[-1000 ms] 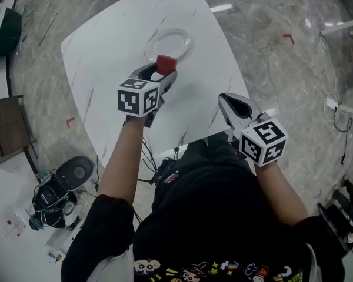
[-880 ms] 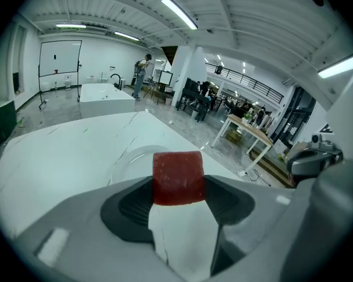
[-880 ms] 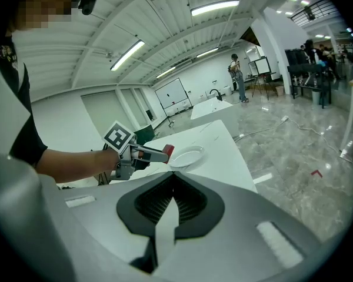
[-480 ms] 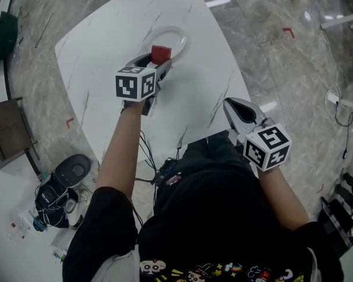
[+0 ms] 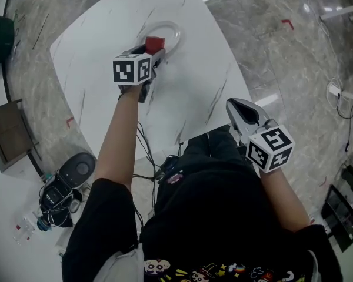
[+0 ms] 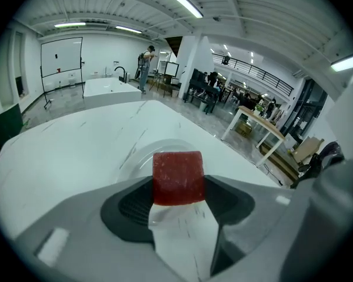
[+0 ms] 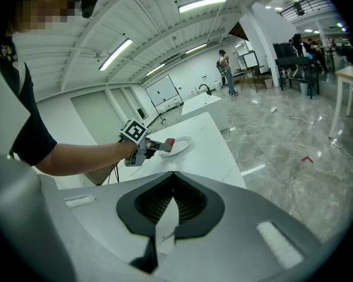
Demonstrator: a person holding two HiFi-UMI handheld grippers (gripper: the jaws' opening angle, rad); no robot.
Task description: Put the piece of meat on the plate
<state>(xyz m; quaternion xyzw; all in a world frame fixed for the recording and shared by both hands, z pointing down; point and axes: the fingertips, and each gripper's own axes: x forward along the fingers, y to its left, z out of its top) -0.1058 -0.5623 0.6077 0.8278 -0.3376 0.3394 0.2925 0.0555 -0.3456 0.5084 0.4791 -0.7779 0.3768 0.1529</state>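
Observation:
My left gripper (image 5: pixel 153 47) is shut on a red cube of meat (image 5: pixel 154 43), holding it just above the near rim of a white plate (image 5: pixel 170 29) on the white marble table (image 5: pixel 194 93). In the left gripper view the meat (image 6: pixel 177 177) sits clamped between the two jaws with the plate (image 6: pixel 141 154) right behind it. My right gripper (image 5: pixel 241 109) hangs off the table's near right edge, its jaws touching at the tips with nothing in them. From the right gripper view, the left gripper (image 7: pixel 159 147), the meat (image 7: pixel 170 141) and the plate (image 7: pixel 181 145) show far off.
A stone floor surrounds the table. A dark chair (image 5: pixel 9 131) and a bag with gear (image 5: pixel 67 181) lie on the floor at left. The table (image 6: pixel 65 151) carries only the plate.
My left arm has stretched forward, carrying the meat from the table's middle to the plate's near rim. The right gripper has barely moved.

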